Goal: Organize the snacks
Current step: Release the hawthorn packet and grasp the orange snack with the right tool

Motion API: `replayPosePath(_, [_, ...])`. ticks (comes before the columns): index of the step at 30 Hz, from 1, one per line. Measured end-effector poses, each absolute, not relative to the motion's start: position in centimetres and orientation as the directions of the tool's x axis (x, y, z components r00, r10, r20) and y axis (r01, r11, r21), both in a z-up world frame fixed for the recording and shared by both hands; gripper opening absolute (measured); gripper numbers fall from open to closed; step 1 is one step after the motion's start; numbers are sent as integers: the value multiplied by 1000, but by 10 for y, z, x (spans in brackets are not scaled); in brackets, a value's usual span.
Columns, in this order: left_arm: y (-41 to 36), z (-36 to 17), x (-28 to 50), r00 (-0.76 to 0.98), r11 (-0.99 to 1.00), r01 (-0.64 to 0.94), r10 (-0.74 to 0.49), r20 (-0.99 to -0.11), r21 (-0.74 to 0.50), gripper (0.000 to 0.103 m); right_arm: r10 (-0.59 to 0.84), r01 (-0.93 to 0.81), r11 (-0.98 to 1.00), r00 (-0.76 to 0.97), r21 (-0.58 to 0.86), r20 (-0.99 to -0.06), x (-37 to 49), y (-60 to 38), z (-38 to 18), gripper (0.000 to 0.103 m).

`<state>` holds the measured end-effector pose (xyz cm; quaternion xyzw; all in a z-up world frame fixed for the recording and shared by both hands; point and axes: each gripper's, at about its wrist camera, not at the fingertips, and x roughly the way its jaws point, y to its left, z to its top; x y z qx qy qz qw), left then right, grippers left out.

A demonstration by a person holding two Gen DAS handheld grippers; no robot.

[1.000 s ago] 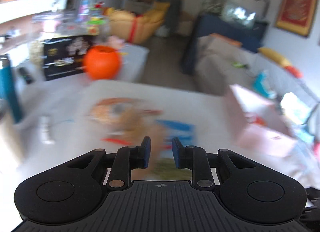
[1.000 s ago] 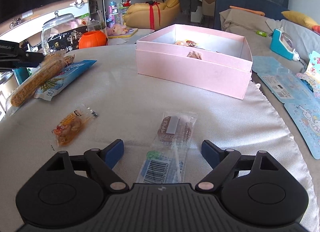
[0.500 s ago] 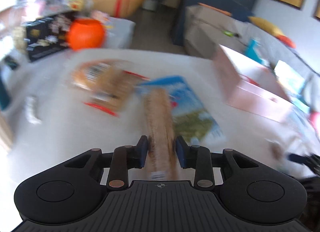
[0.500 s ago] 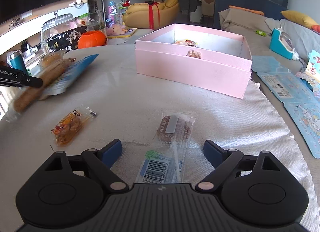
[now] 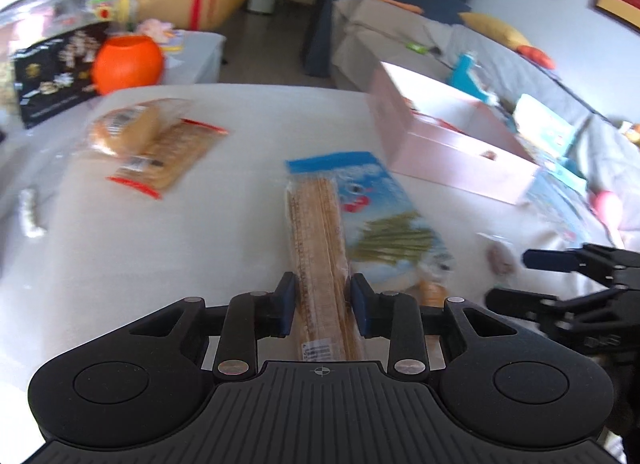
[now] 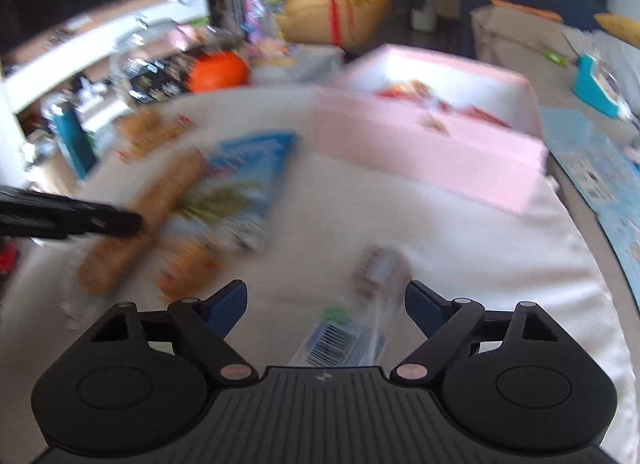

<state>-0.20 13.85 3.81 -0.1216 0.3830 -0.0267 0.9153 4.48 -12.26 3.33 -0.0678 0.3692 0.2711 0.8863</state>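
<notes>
**tabletop_tom:** Left wrist view, biggest stuff first: the round table (image 5: pixel 160 248) with its pale cloth fills most of the frame, and the pink box (image 5: pixel 452 152) sits open on its far right side. On the far left there's a pack of biscuits (image 5: pixel 160 152) lying flat, with an orange pumpkin-shaped pot (image 5: pixel 128 64) behind it, off the table.

**snackwrangler:** And the long corn-looking snack?

**tabletop_tom:** The corn stick pack (image 5: pixel 320 248) runs straight away from the camera, and the left gripper (image 5: pixel 323 302) is clenched on its near end, blue pads pressing both sides. Those jaws have just been closing a bit with the pack between them. A blue snack bag (image 5: pixel 376 200) lies right beside it on the right, touching or overlapping; too blurry to say which.

**snackwrangler:** What about the other claw?

**tabletop_tom:** Right wrist view is smeared, but the right gripper (image 6: pixel 326 300) stands wide and released. Its jaws have just been narrowing slightly. A clear-wrapped chocolate snack (image 6: pixel 360 312) lies on the cloth between the fingers, barcode end nearest the camera, and neither pad touches it.

**snackwrangler:** Anything smaller?

**tabletop_tom:** A small orange snack packet (image 6: pixel 188 268) lies just left of that gripper, near the blue bag. In the box, a couple of little snacks (image 6: pixel 432 104) are visible against the far side.
</notes>
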Motion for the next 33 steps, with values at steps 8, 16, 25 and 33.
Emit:
replayPosePath(8, [156, 38, -10, 702, 959, -110, -110, -704, -260, 35, 534, -632, 758, 456, 163, -712, 47, -61, 33, 65])
replayPosePath(16, [142, 28, 0, 682, 959, -90, -138, -718, -270, 38, 462, -612, 786, 491, 85, -738, 41, -72, 24, 27])
replayPosePath(25, [129, 27, 3, 678, 968, -59, -140, -721, -244, 38, 429, -525, 844, 538, 109, -726, 49, -115, 29, 25])
replayPosePath(33, [133, 24, 2, 685, 964, -44, -162, -710, -262, 39, 402, -543, 839, 571, 37, -716, 42, -87, 23, 20])
